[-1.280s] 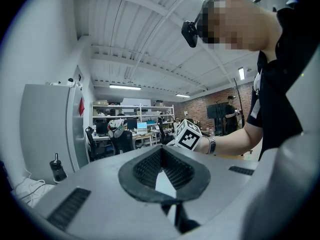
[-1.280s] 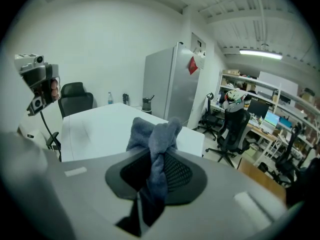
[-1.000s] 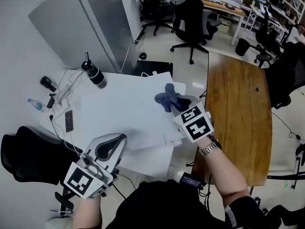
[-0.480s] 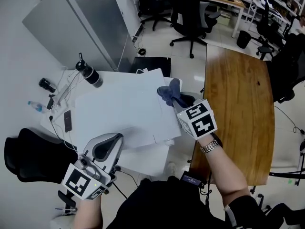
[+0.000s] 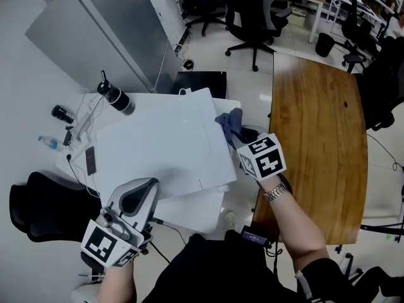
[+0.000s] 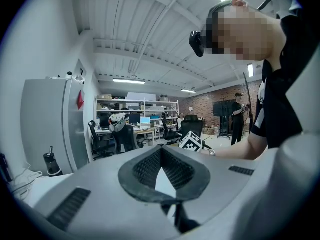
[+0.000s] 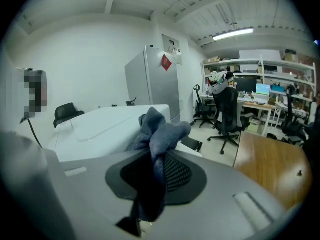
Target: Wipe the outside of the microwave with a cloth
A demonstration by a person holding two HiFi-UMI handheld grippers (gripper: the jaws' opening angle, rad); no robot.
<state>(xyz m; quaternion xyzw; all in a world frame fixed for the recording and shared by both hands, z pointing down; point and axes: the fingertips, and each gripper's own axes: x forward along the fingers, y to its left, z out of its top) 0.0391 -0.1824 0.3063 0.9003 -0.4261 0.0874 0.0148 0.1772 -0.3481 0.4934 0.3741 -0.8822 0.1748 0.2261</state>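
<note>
The white microwave (image 5: 158,150) stands on a white table (image 5: 189,210), seen from above. A blue-grey cloth (image 5: 230,122) is bunched against the microwave's upper right edge, and my right gripper (image 5: 238,134) is shut on it. In the right gripper view the cloth (image 7: 160,134) sticks up out of the jaws, with the microwave (image 7: 105,124) just beyond it to the left. My left gripper (image 5: 142,189) hovers at the microwave's near left corner. Its fingertips meet, with nothing between them, as the left gripper view (image 6: 161,151) shows.
A black bottle (image 5: 115,96), a phone (image 5: 90,160) and cables lie on the table left of the microwave. A wooden table (image 5: 315,137) stands close on the right. A grey cabinet (image 5: 95,30) rises behind, a black chair (image 5: 38,207) sits at the left.
My right gripper has slid the cloth off the microwave's top, rightward and down to its right edge. The left gripper has shifted only slightly, toward the lower left.
</note>
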